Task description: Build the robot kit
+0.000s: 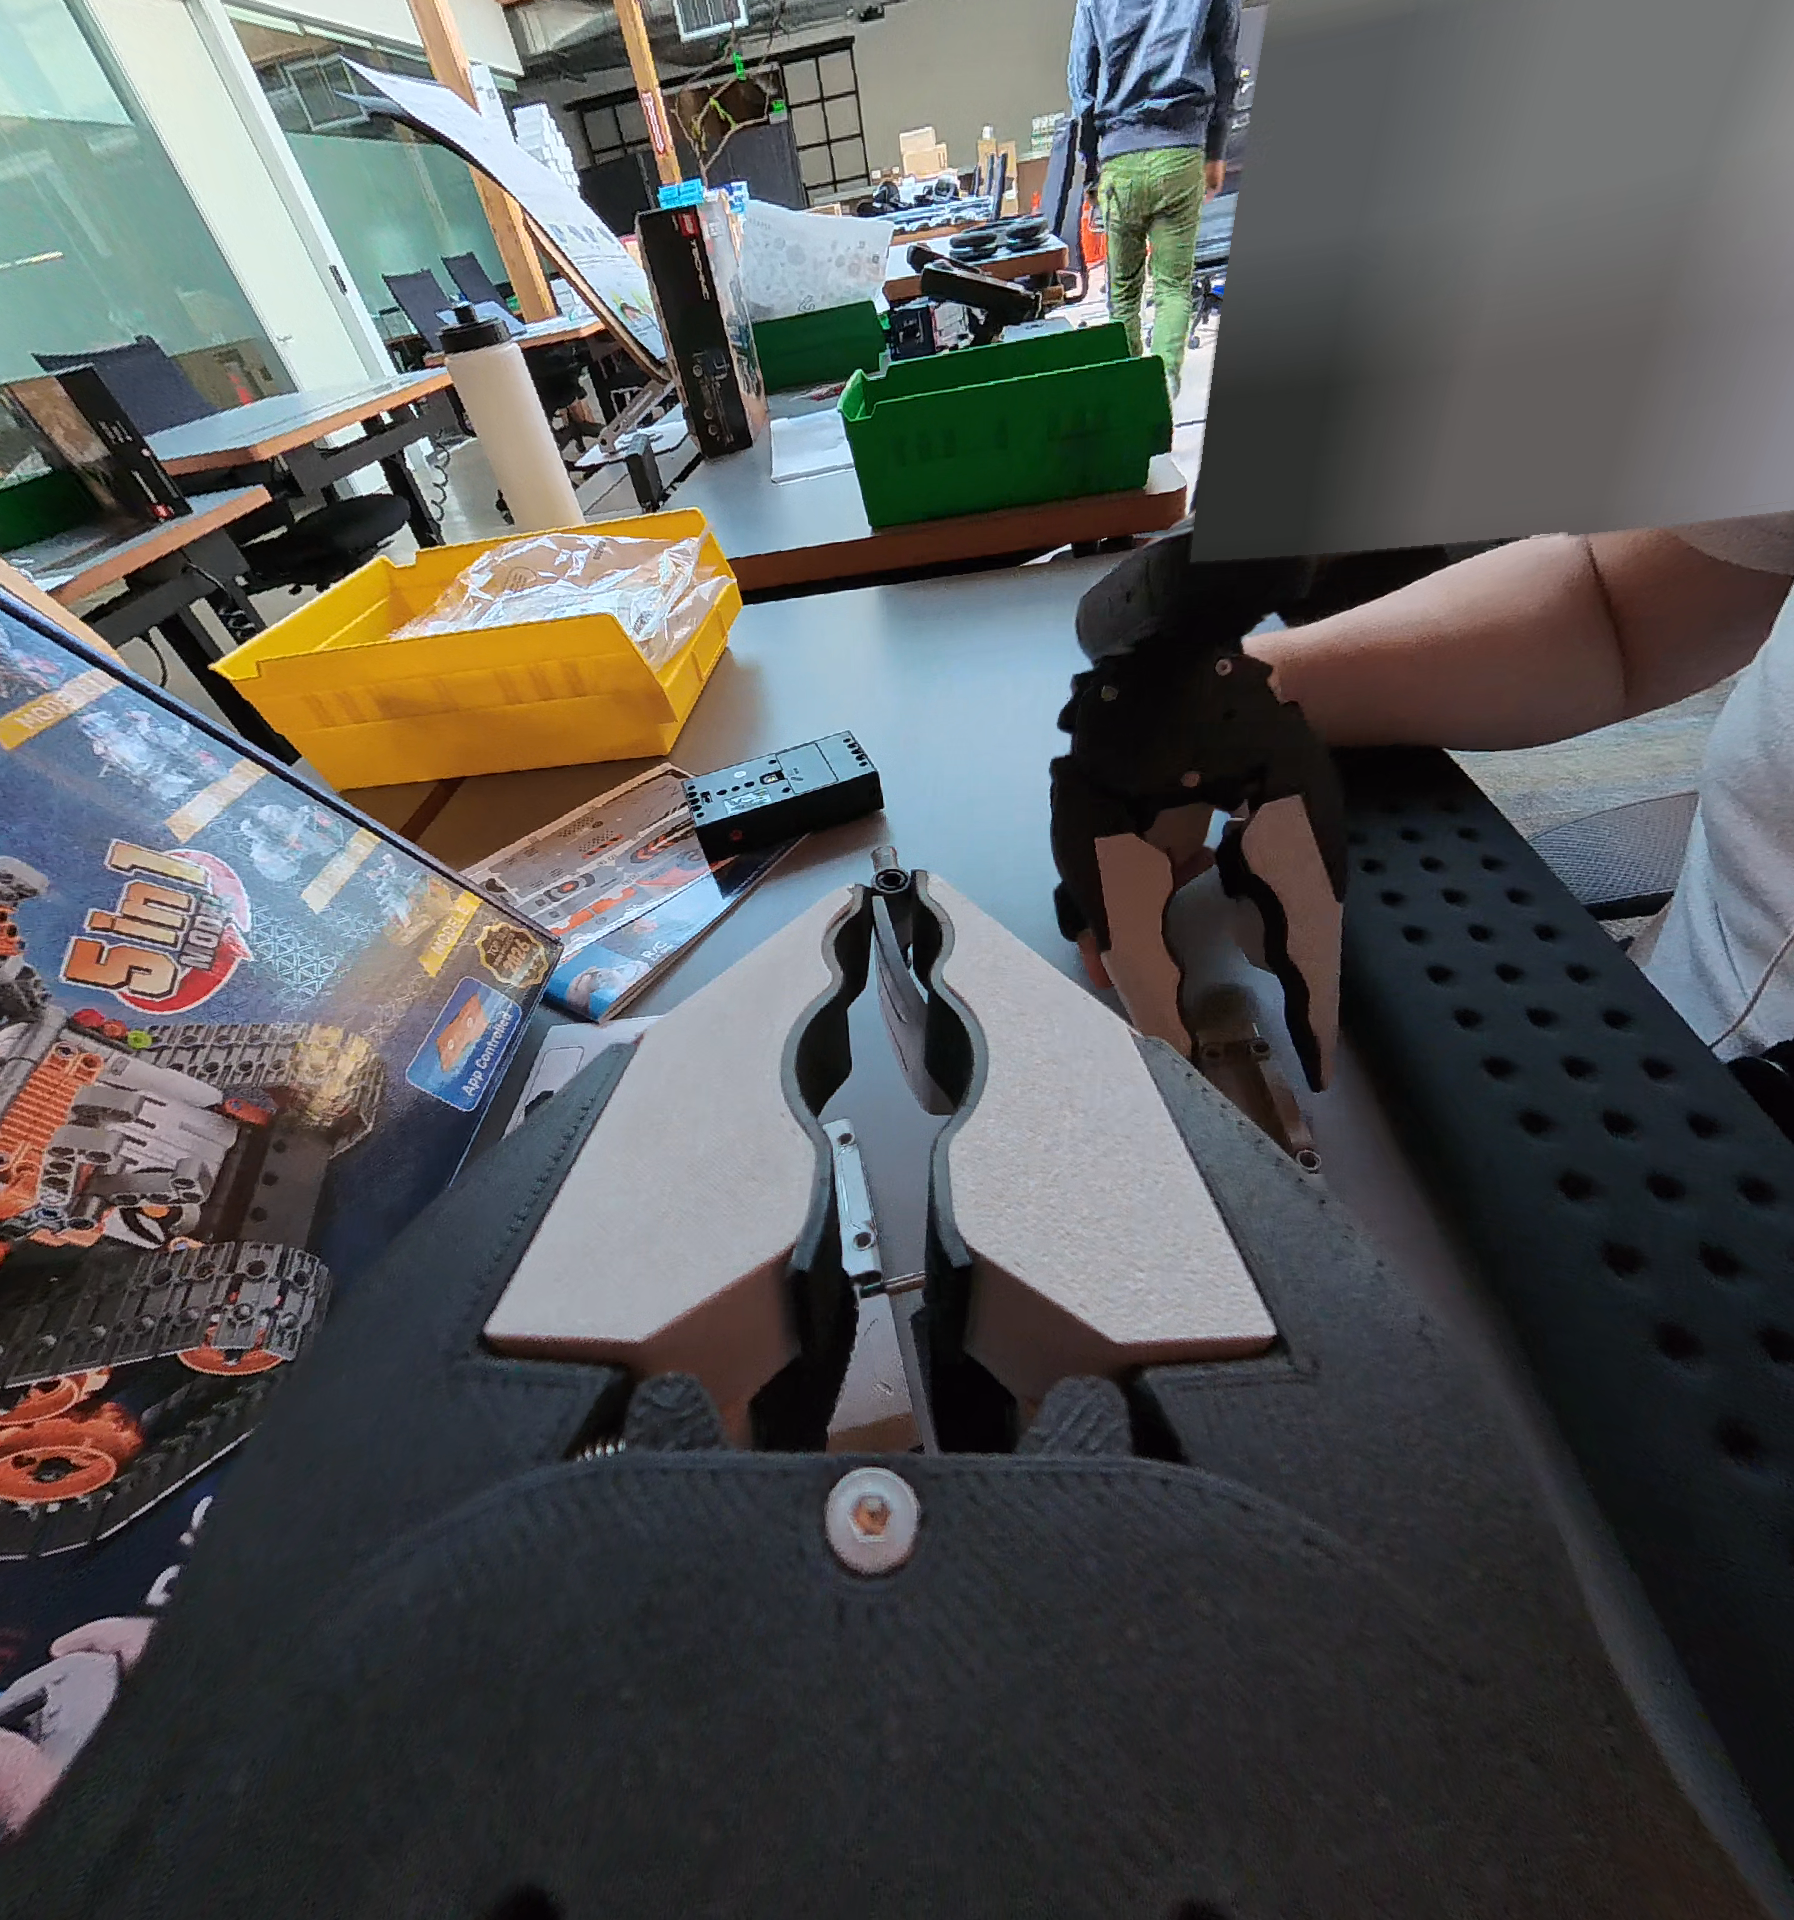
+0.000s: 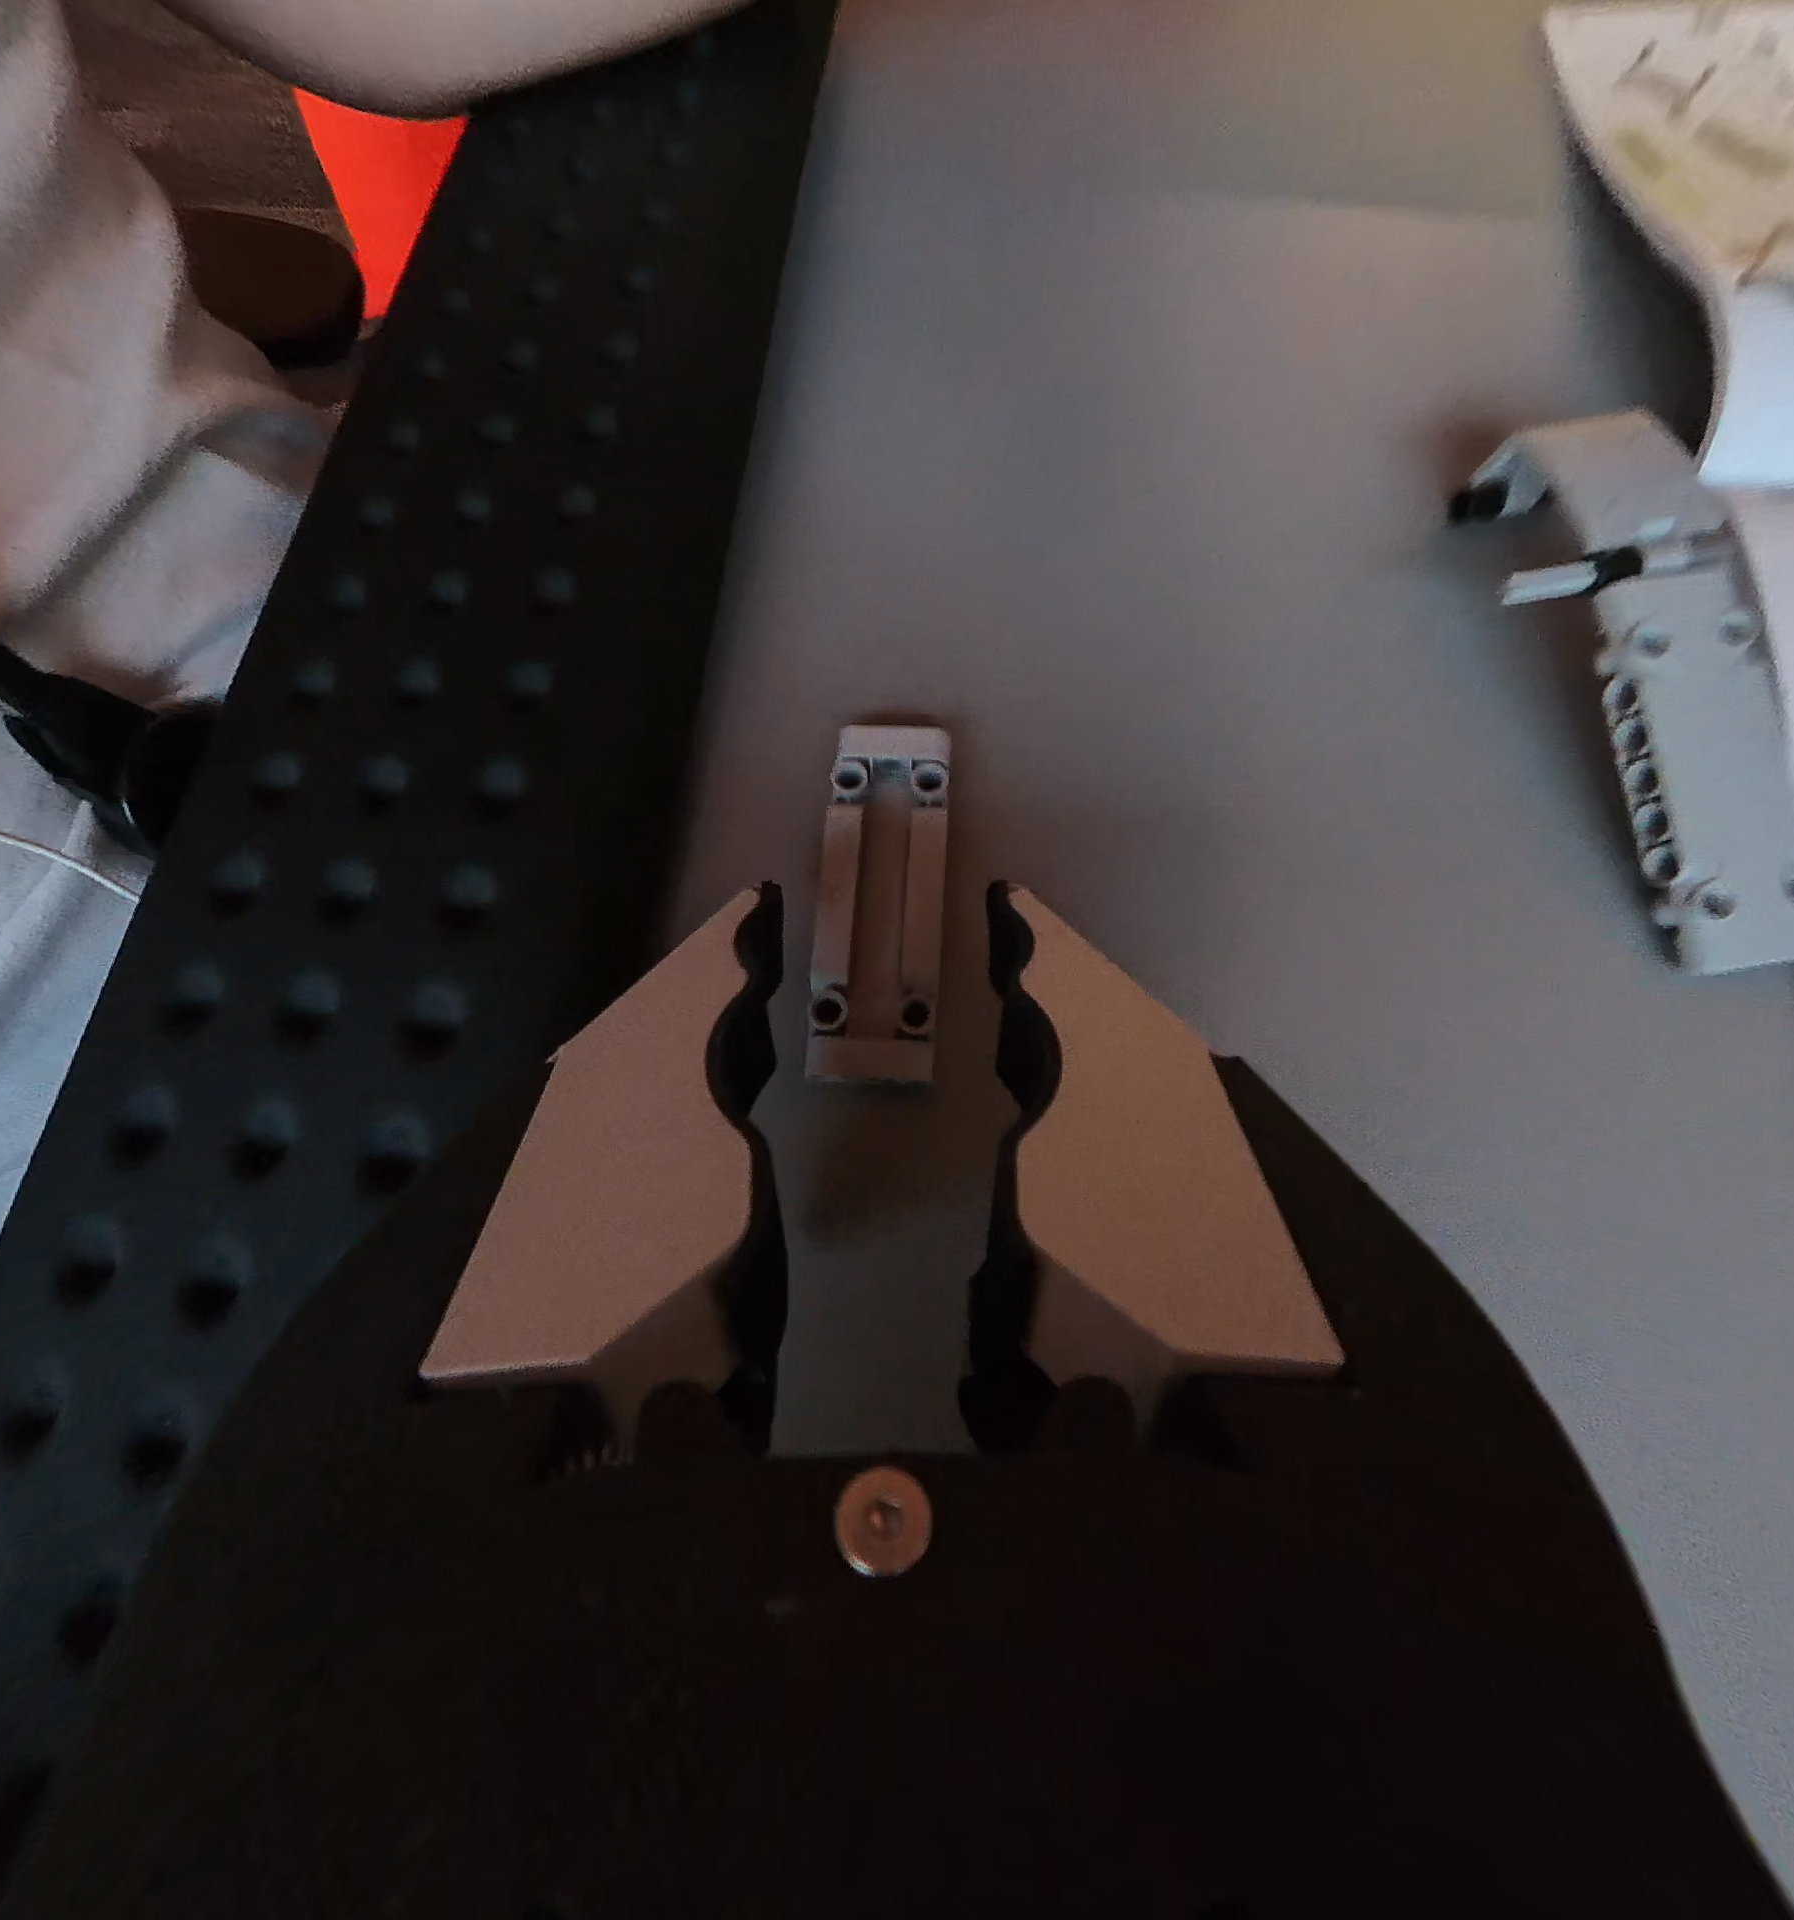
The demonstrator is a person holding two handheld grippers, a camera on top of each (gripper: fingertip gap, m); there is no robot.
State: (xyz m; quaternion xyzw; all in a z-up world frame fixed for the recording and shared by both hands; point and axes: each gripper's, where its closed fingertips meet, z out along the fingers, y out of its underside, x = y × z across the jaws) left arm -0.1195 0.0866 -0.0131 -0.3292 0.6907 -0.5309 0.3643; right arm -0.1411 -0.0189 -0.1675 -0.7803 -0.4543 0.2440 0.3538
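Left tool (image 1: 891, 904) pinches a grey building-brick piece (image 1: 908, 997); right tool (image 2: 877, 909), wide, straddles a grey ribbed panel (image 2: 877, 904).

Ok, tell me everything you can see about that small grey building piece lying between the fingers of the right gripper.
The grey building piece is a narrow, oblong plastic panel with a lengthwise channel between two ribs and a pair of round pin holes at each end. It lies flat on the grey table, pointing away from the camera. Its near half sits between the open fingers of the right gripper, which seem clear of it on both sides.
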